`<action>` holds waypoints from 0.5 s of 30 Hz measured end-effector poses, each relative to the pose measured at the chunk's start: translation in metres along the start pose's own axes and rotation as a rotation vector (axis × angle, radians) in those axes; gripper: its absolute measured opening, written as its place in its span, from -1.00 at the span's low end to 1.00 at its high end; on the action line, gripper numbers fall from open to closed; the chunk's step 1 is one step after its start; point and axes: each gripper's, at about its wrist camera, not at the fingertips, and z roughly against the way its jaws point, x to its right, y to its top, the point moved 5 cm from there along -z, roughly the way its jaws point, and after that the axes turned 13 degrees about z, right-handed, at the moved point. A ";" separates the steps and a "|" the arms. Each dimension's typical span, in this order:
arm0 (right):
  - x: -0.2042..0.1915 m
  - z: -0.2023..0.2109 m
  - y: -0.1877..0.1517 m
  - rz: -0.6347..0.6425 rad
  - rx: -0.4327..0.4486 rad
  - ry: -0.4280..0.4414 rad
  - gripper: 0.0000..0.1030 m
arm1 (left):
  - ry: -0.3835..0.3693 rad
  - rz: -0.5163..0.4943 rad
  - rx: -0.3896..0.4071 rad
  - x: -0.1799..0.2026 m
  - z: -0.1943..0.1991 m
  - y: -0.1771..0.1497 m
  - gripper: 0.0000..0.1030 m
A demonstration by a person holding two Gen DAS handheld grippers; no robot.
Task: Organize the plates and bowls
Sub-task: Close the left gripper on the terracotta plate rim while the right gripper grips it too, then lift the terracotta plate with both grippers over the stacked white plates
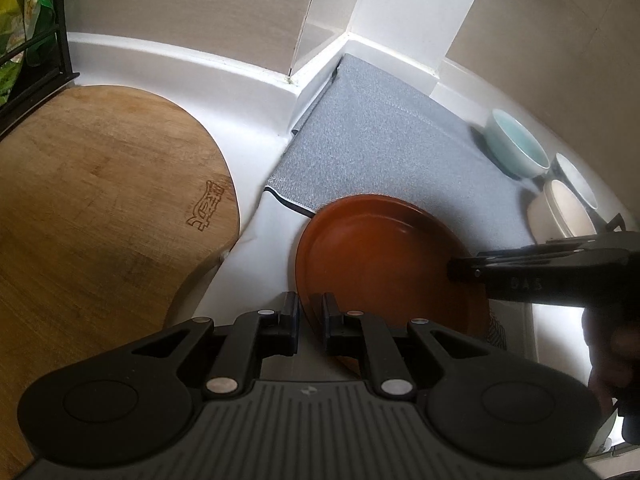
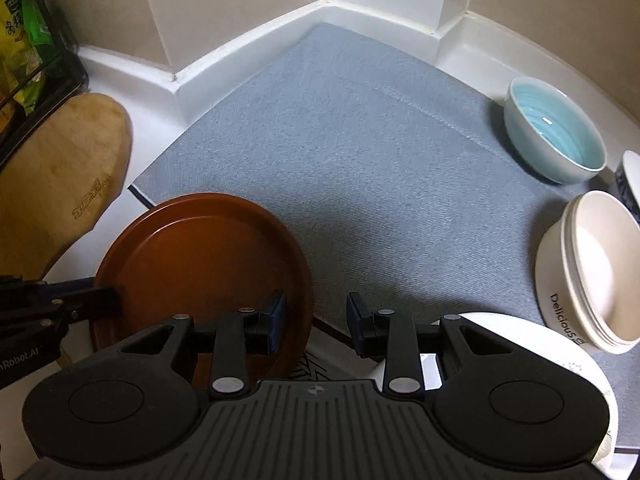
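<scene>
A round brown plate [image 1: 380, 256] [image 2: 200, 264] sits over the near left corner of the grey mat [image 2: 340, 152]. My left gripper [image 1: 312, 320] is shut on its near left rim; in the right wrist view my left gripper [image 2: 116, 298] reaches in from the left. My right gripper [image 2: 316, 320] is open at the plate's right edge. One finger is over the plate and the other is past the rim, with neither pad pressing. In the left wrist view my right gripper [image 1: 452, 270] comes in from the right.
A light blue bowl [image 2: 556, 136] and stacked cream bowls [image 2: 592, 268] stand along the mat's right side, next to a white plate [image 2: 568, 364]. A wooden cutting board [image 1: 100, 208] lies left on the white counter. A black rack [image 1: 36, 52] with green packets stands far left.
</scene>
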 end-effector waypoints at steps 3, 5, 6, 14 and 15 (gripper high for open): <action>-0.002 -0.001 0.001 0.004 -0.001 0.029 -0.32 | 0.000 0.003 0.009 0.000 0.000 0.001 -0.78; -0.004 0.000 0.001 0.014 0.005 0.058 -0.53 | 0.004 0.010 0.017 0.000 0.001 0.001 -0.79; -0.005 0.000 0.001 0.020 0.007 0.059 -0.57 | 0.007 0.013 0.020 0.000 0.001 0.002 -0.80; 0.002 0.021 -0.003 0.016 0.082 0.075 -0.85 | 0.029 0.028 0.050 0.002 0.014 0.000 -0.82; 0.003 0.024 -0.003 0.019 0.092 0.077 -0.85 | 0.031 0.028 0.056 0.004 0.016 0.000 -0.82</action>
